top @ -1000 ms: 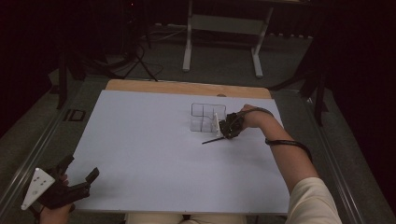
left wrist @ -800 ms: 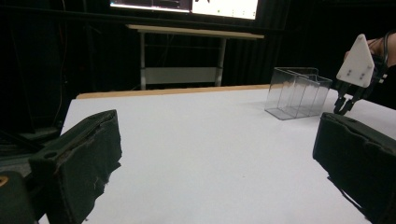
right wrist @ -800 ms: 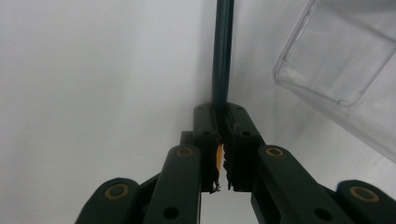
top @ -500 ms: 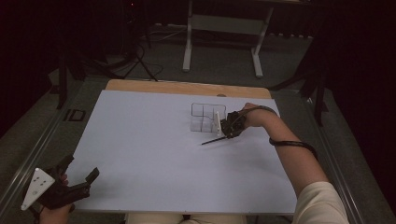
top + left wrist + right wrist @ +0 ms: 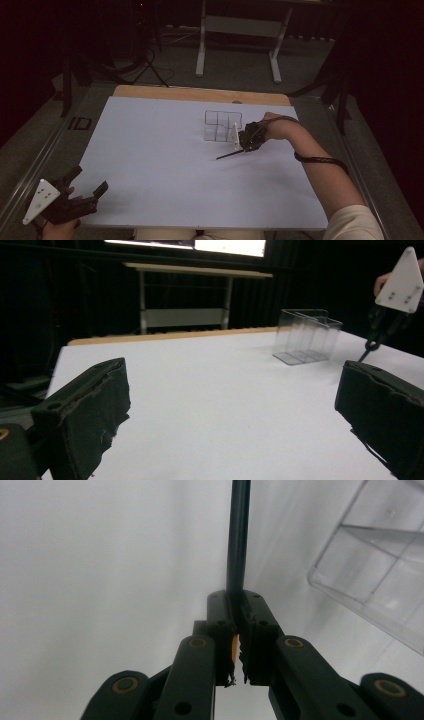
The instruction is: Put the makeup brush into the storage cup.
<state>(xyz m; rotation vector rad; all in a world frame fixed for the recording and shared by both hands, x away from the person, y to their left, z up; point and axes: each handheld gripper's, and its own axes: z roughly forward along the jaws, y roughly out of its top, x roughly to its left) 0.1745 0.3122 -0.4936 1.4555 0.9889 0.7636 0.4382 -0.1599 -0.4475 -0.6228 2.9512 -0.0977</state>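
Observation:
My right gripper [image 5: 246,143] is shut on a thin dark pen [image 5: 227,154], held just in front of the clear compartment box [image 5: 222,125] on the white table. In the right gripper view the pen [image 5: 239,535] sticks straight out from the closed pads of the right gripper [image 5: 239,605], with the clear box [image 5: 380,575] to its right. My left gripper [image 5: 89,180] rests open at the table's near left corner with nothing between its fingers. Its view shows the left gripper [image 5: 235,410] with jaws wide apart, the clear box [image 5: 307,335] and the right gripper [image 5: 382,327] far off.
A white sheet [image 5: 160,165] covers the table, with a wooden strip [image 5: 200,94] along its far edge. Beyond the table stand a metal frame [image 5: 237,30] and dark cables on the floor.
The right hand has lifted a little with the pen, staying beside the clear box. The left gripper has not moved.

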